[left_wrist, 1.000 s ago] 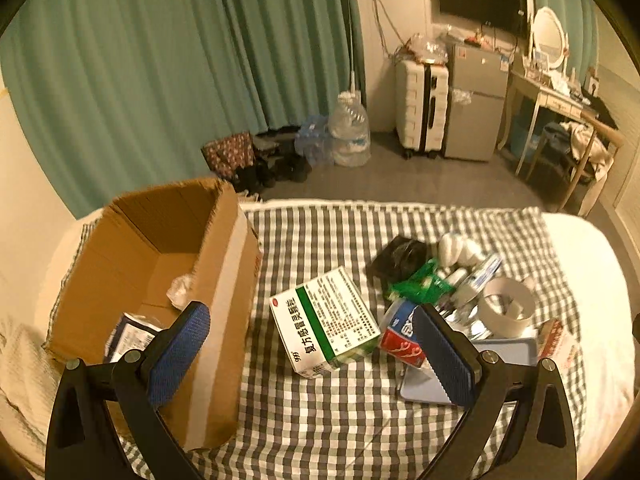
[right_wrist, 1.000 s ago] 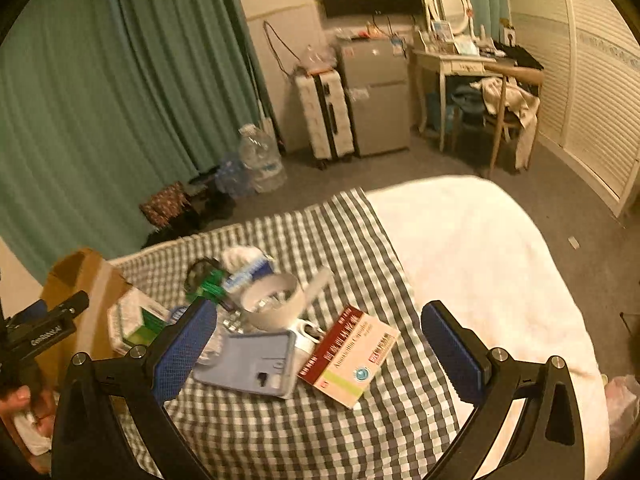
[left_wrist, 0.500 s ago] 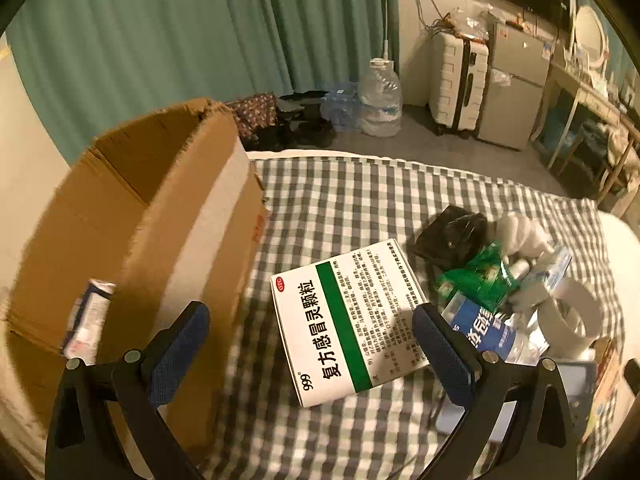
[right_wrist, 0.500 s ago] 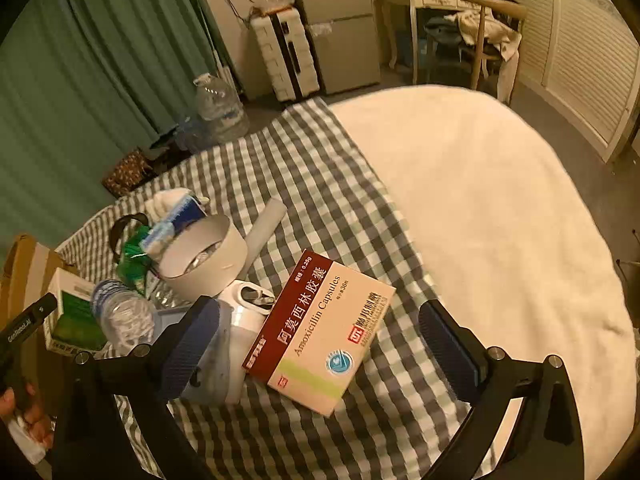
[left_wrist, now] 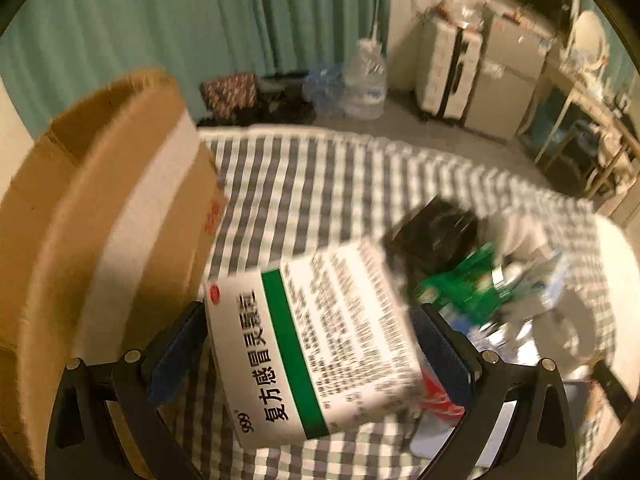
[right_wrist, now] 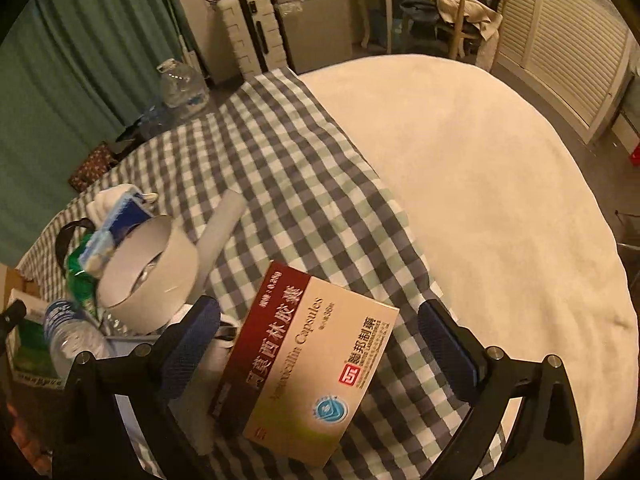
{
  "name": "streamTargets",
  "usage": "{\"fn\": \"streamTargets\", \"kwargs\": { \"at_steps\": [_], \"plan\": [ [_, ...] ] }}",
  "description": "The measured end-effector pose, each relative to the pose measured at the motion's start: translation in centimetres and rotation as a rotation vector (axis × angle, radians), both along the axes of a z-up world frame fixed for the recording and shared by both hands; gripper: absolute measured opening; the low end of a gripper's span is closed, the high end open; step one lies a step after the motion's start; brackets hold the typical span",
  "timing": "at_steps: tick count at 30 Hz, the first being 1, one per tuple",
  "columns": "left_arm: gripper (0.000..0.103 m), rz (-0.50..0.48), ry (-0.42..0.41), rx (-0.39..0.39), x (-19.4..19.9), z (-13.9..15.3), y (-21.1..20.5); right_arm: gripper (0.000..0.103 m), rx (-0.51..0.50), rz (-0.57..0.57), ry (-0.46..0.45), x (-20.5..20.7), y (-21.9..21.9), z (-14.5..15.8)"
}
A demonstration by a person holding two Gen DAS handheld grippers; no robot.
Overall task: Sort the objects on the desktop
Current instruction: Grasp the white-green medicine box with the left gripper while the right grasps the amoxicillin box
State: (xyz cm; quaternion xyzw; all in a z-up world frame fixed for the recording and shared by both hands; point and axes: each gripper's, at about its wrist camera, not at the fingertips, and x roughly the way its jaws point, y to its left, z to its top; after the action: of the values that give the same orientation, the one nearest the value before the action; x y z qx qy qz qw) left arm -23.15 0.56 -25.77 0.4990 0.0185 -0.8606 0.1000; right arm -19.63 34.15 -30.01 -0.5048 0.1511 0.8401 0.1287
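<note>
The white and green medicine box [left_wrist: 312, 344] lies on the checked cloth [left_wrist: 320, 192], just beside the cardboard box [left_wrist: 100, 216] at its left, and my left gripper [left_wrist: 310, 350] is tipped down over it with a blue pad on either side of it. Its jaws are spread wide; the left pad [left_wrist: 180, 356] looks right at the box's edge, the right pad [left_wrist: 440, 356] just off the other side, and with the blur in this view I cannot tell whether either one touches. My right gripper [right_wrist: 320, 344] is angled down the same way over the red and cream capsule box [right_wrist: 308, 364], which lies flat on the cloth further right, near where the cream bedcover [right_wrist: 500, 200] begins. Those jaws too are wide apart, the box between them with clear gaps at both pads, so nothing is held. The left wrist view is smeared: the pile to the right of the medicine box shows only a green packet [left_wrist: 468, 292], something black [left_wrist: 436, 232] and pale shapes I cannot name. In the right wrist view a white tape roll [right_wrist: 148, 276], a water bottle [right_wrist: 72, 336] and a white tube [right_wrist: 220, 232] sit left of the capsule box, and a pale flat thing under my left finger is mostly hidden.
</note>
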Motion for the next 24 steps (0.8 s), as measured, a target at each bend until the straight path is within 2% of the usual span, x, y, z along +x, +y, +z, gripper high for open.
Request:
{"fn": "streamTargets", "kwargs": {
  "at_steps": [3, 6, 7, 9, 12, 18, 24],
  "plan": [
    [0.103, 0.031, -0.068, 0.047, 0.0, -2.2, -1.1, 0.100, -0.003, -0.012, -0.011, -0.3, 0.1, -0.4],
    [0.103, 0.027, -0.088, 0.069, 0.3, -3.2, -1.6, 0.097, 0.019, -0.008, -0.043, -0.6, -0.2, -0.8],
    [0.098, 0.007, -0.084, 0.065, 0.5, -3.2, -1.5, 0.095, 0.015, -0.011, -0.059, -0.6, -0.1, -1.2],
    [0.087, -0.031, -0.083, 0.060, 0.7, -3.0, -1.0, 0.094, -0.013, -0.020, -0.091, -0.6, 0.2, -2.1],
    [0.087, -0.062, -0.077, 0.048, 1.1, -2.9, -0.5, 0.090, -0.028, -0.025, -0.116, -0.5, 0.4, -2.9],
    [0.087, -0.089, -0.064, 0.051, 1.6, -2.0, -0.5, 0.085, -0.042, -0.012, -0.097, 0.1, 0.1, -2.7],
    [0.087, -0.135, -0.007, 0.032, 3.0, 0.9, 0.1, 0.083, -0.027, 0.000, -0.047, 1.0, 0.0, -1.1]
  ]
}}
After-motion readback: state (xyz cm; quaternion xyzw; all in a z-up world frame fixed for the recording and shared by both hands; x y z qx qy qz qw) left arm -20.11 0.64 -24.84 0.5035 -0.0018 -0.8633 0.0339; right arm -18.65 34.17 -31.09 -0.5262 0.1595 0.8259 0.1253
